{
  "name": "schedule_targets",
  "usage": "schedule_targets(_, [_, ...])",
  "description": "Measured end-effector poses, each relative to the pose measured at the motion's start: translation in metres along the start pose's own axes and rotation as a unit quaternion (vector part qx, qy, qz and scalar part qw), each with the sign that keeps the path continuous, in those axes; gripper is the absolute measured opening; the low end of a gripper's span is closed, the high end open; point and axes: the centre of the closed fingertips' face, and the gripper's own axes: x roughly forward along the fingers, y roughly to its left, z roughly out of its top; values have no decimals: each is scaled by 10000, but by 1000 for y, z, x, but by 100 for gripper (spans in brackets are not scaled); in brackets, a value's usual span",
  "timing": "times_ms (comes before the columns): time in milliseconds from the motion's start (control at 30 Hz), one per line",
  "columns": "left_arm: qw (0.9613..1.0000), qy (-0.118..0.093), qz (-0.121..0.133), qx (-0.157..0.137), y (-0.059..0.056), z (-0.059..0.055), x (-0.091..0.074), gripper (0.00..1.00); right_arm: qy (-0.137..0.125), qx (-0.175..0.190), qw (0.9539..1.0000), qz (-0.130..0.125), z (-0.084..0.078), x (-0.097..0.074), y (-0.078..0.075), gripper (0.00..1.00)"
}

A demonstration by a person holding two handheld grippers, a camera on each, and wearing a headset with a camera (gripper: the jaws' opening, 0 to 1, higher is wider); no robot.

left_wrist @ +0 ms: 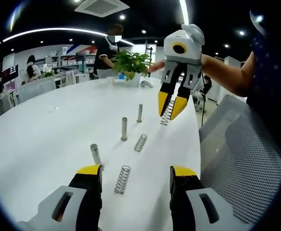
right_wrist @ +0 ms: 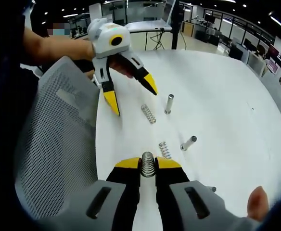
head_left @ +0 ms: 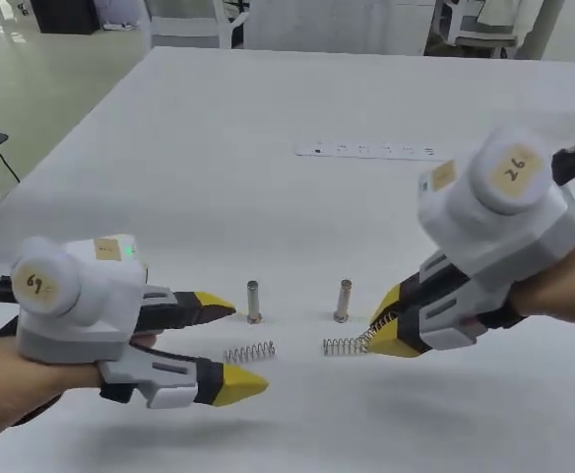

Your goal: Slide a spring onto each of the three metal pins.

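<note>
Two upright metal pins [head_left: 254, 301] [head_left: 343, 299] stand on the white table [head_left: 297, 207]; the left gripper view shows three pins [left_wrist: 96, 155] [left_wrist: 124, 129] [left_wrist: 140, 113] in a row. My left gripper [head_left: 238, 345] is open, its jaws on either side of a loose spring [head_left: 249, 352] [left_wrist: 122, 179] lying flat. A second spring [head_left: 342, 346] [left_wrist: 140, 142] lies just ahead of my right gripper [head_left: 381, 330]. That gripper is shut on a third spring [right_wrist: 148, 163] [left_wrist: 166, 113], seen end-on between its yellow tips, low over the table near the right-hand pin [right_wrist: 189, 143].
A white power strip [head_left: 366, 151] lies further back on the table. A mesh chair back [right_wrist: 58, 144] stands at the near table edge. A potted plant [left_wrist: 131, 62] sits at the table's far end, with a person behind it.
</note>
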Motion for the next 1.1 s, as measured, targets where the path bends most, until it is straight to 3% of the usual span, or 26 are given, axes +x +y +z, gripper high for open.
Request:
schedule_targets(467, [9991,-5,396,-120,10,-10,-9,62,121,95,9998,-105,-12,-13,-7,9])
schedule_targets(700, [9990,-30,414,-169,7,-12,-7,64,200,168,9994,-212,-22,-25,-13,9])
schedule_targets(1100, [9989,-83,426,-202,6,-9,-3,66,382,285,9975,-531,-40,-53,-42,9])
